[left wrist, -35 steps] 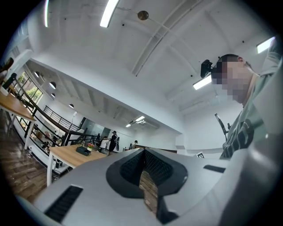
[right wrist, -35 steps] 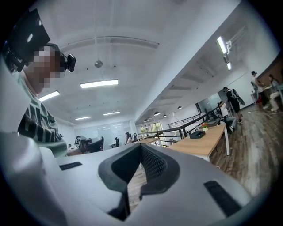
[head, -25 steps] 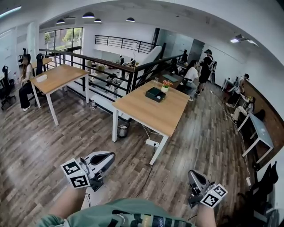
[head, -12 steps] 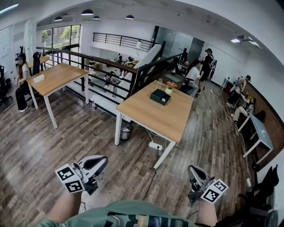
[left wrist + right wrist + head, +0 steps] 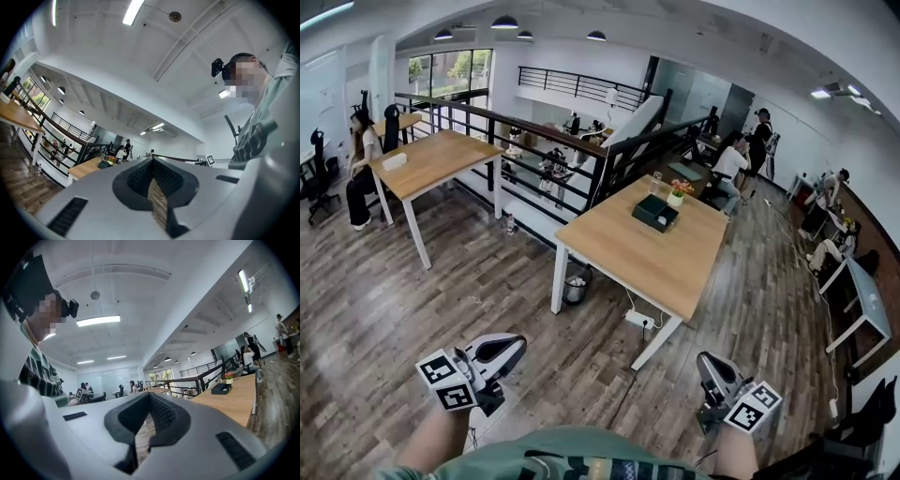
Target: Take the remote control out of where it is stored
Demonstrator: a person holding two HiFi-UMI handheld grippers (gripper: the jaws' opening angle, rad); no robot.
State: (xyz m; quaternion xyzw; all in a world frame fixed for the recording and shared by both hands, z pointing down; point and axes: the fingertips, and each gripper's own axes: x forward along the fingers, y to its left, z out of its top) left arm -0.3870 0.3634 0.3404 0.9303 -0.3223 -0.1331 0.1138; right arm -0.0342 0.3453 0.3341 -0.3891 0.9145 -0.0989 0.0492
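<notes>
No remote control shows in any view. A dark box [image 5: 654, 212] lies on the far end of the wooden table [image 5: 628, 253], beside a small flower pot [image 5: 678, 195]; both are well ahead of me. The right gripper view also shows the dark box [image 5: 221, 388] on the wooden table [image 5: 236, 401]. My left gripper [image 5: 517, 346] hangs low at the front left over the floor, shut and holding nothing. My right gripper [image 5: 704, 362] hangs at the front right, also shut and holding nothing. In the gripper views the left gripper [image 5: 152, 162] and the right gripper [image 5: 149, 396] point up and outward across the room.
A second wooden table [image 5: 431, 159] stands at the left with a seated person beside it. A black railing [image 5: 544, 155] runs behind both tables. A bin [image 5: 576, 287] and a power strip [image 5: 639, 319] lie under the near table. People stand and sit at the back right.
The view has shifted, so the table now sits a little lower and further right in the picture. My left gripper has dropped lower and to the left. The right gripper has barely moved.
</notes>
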